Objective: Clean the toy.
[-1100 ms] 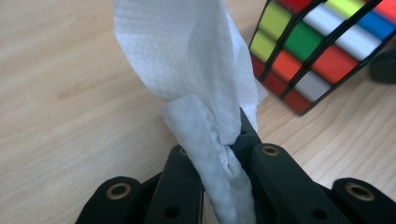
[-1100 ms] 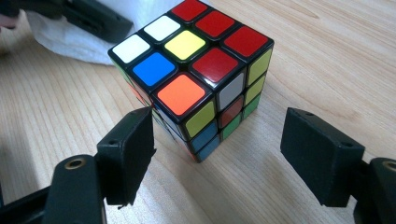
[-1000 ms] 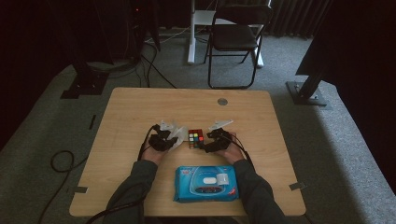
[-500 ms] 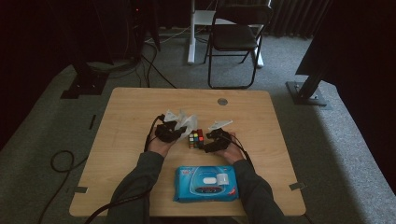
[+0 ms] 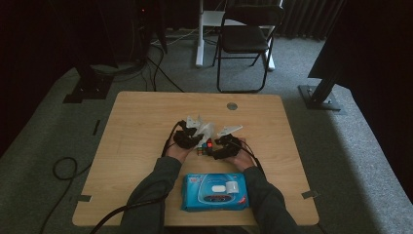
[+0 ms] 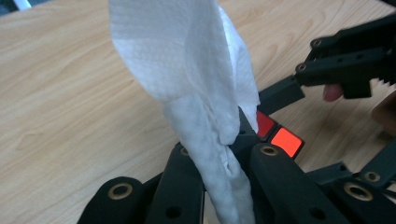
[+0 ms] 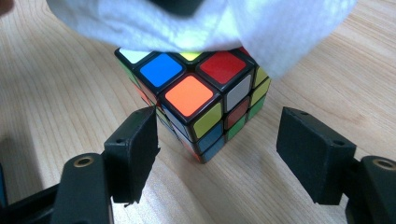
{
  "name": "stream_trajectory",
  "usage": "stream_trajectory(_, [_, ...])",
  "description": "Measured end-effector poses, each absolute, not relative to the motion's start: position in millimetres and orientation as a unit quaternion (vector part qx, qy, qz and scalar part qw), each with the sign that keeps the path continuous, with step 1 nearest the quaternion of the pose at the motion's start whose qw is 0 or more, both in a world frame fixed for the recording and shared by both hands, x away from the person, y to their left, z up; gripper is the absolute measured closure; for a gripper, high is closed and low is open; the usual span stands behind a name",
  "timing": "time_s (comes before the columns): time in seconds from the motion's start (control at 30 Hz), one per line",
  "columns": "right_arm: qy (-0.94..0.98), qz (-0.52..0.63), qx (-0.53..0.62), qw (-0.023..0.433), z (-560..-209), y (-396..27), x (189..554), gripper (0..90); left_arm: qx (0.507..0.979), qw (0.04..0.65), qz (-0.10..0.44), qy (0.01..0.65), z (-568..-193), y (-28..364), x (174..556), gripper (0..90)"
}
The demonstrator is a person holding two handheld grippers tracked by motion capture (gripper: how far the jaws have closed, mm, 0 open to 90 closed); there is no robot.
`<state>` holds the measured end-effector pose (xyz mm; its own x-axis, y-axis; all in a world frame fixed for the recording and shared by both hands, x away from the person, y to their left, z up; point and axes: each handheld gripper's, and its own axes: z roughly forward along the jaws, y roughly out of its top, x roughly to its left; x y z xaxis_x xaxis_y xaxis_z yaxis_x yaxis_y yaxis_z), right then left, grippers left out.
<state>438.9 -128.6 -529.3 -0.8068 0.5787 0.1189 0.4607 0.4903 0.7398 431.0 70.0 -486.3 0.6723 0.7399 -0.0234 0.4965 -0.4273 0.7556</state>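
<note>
Grey carpet, a folding chair [image 5: 246, 39] and dark stands ring the pale wood-grain surface [image 5: 141, 122], and both forearms come in from the near edge. The left tongs [image 6: 219, 154] are clamped tight on a white wipe [image 6: 196, 70], a soft, dimpled sheet bunched into a rope where it is pinched, then fanning out into a loose fold above. That fold drapes onto the top of the puzzle cube [image 7: 196, 98], a glossy black-framed block with orange, blue, red and yellow tiles. The cube sits flat on the surface near the middle, one vertical edge turned toward the right tongs [image 7: 217, 149]. Those tongs are level and low, their flat black pads set either side of that near edge; the jaws have just been closing in, with gaps still showing on both sides of the cube, no contact yet. In the high view the two hands sit close together, just beyond a blue soft pack of wipes [image 5: 214, 191] by the near edge.
</note>
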Motion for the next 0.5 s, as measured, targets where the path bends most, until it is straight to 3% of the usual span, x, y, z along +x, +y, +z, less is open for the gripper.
stream_trajectory(0.27, [0.861, 0.403, 0.303, 0.069, -531, -127, 439, 29.7, 0.85, 0.384, 0.147, 0.329, -486, 54, 420, 87.2])
stream_trajectory(0.5, [0.862, 0.402, 0.3, 0.069, -531, -127, 439, 31.9, 0.848, 0.379, 0.158, 0.336, -487, 54, 427, 87.2])
